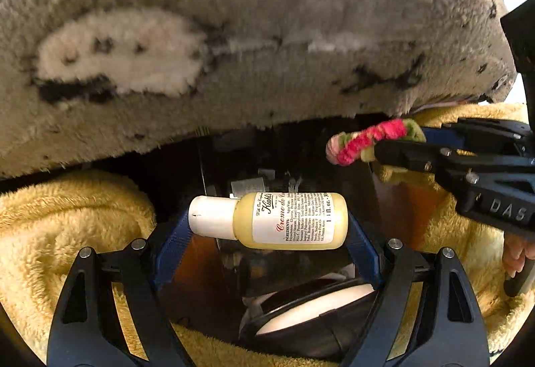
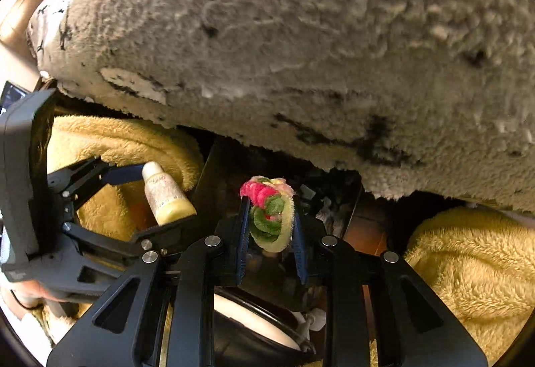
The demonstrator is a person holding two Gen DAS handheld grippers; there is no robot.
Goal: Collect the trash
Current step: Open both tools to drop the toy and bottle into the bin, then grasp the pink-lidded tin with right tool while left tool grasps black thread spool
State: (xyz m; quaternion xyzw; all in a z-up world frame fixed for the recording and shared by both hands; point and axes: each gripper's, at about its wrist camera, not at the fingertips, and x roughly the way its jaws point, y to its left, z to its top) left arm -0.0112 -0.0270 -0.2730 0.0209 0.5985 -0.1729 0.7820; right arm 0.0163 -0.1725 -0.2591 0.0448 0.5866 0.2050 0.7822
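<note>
Both pickups look done. The left claw (image 1: 267,226) grips a small lotion bottle (image 1: 284,220) at frame centre; the right claw (image 2: 271,223) pinches a fuzzy pink-green scrunchie (image 2: 271,213). Dropping them into the dark bin (image 1: 301,317) below appears to remain.

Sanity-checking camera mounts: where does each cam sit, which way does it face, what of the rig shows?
Left wrist: on the left gripper, looking along its fingers at the held lotion bottle; right gripper enters at right.
Right wrist: on the right gripper, looking along its fingers at the clamped fuzzy ring; left gripper enters at left.
Shared: grey rug, yellow blanket, both held items.
</note>
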